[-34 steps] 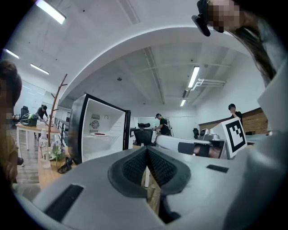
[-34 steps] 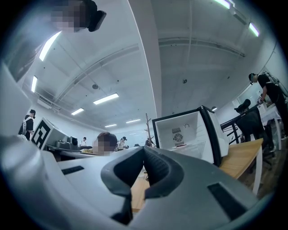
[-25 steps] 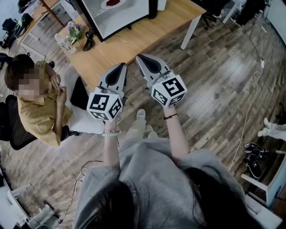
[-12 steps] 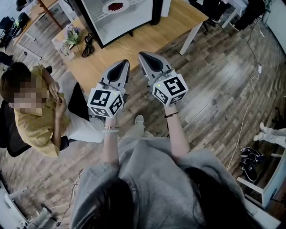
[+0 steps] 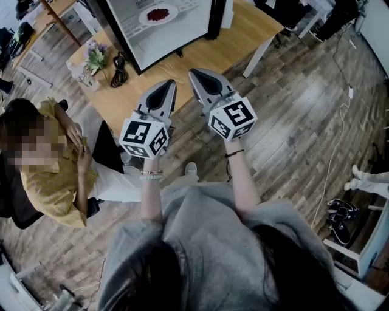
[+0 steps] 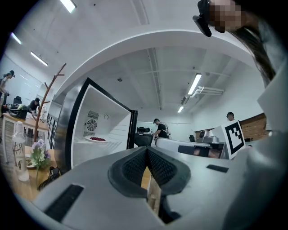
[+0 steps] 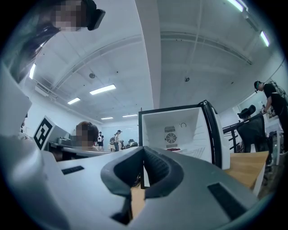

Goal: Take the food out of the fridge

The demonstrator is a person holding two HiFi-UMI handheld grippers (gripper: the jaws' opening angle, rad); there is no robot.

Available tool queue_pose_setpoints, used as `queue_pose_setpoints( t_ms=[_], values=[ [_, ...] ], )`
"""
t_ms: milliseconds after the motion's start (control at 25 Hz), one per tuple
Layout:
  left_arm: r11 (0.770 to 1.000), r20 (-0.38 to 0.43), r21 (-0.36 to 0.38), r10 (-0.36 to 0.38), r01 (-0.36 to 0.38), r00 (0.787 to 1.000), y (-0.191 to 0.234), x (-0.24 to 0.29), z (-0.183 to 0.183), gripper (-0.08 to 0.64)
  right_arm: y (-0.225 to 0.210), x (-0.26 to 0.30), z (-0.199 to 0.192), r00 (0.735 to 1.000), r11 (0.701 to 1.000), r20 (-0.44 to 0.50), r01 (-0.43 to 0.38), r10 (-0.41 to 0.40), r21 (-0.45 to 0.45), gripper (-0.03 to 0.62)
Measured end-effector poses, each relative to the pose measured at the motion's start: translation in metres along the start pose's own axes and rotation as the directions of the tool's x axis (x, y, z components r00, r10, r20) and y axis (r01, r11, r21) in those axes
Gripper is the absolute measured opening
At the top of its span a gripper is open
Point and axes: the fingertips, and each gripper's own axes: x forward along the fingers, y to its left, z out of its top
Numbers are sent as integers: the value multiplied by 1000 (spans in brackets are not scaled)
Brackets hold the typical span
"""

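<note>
An open white mini fridge [image 5: 173,30] stands on a wooden table [image 5: 243,36]. On its shelf lies a white plate of red food [image 5: 157,14]. My left gripper [image 5: 167,85] and right gripper [image 5: 194,74] are held side by side above the floor, short of the table's near edge, pointing at the fridge. Both are shut with nothing between the pads. The left gripper view has its closed jaws [image 6: 147,150] below the fridge [image 6: 96,130] and the plate [image 6: 96,139]. The right gripper view shows the shut right gripper [image 7: 144,150] before the fridge [image 7: 180,130].
A seated person in a yellow shirt [image 5: 51,176] is at the left, close to the table. A vase of flowers [image 5: 94,58] and a black cable [image 5: 120,64] lie on the table's left end. A white table leg [image 5: 258,45] and shoes [image 5: 343,218] are at the right.
Both grippers have moved together toward the table. The fridge and its plate have come further into the head view, and the seated person has slid down and left in the picture.
</note>
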Motion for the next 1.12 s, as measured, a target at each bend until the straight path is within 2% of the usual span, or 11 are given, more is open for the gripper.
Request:
queue_pose_setpoints(
  t_ms=[400,680,1120],
  values=[
    [1000,15,3,2,-2,1000,39,18,4,8,-15,39,-8,1000,1000,-8,-1,1,11,9],
    [1000,-2,1,26,-26,1000,58,35,2,8,-38,58,-16,1000,999,-24,-3,4,42,9],
    [994,-10,-20,110,-111,994,92,81,-2,8,-80,103,-26,993,993,-59,-96,101,75,9]
  ],
)
